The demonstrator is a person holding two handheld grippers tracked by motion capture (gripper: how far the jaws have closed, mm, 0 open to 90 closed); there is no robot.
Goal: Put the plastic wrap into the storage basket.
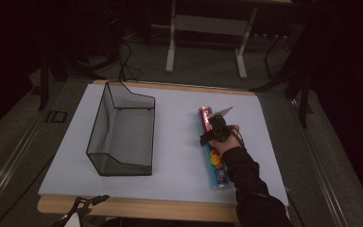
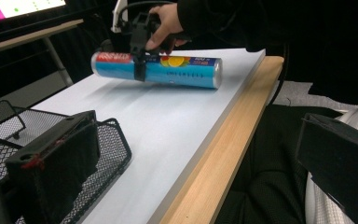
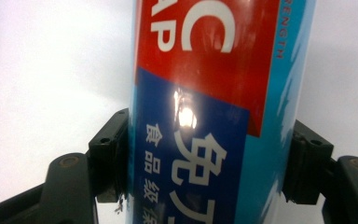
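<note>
My bench (image 1: pixel 179 142) is carrying a white board with wooden edges. A black mesh basket (image 1: pixel 123 130) and a blue tube (image 1: pixel 213 149) are lying on it, well apart.

A black wire mesh basket (image 1: pixel 123 132) stands on the white table (image 1: pixel 175 156).

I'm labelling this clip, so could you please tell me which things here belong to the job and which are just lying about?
In the job:
- wrap tube
- right claw, shut on it

Lying about:
- wire basket
- left claw, idle at the table edge

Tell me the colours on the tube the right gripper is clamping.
The tube is light blue with a red and a dark blue panel and white lettering, best seen in the right gripper view.
</note>
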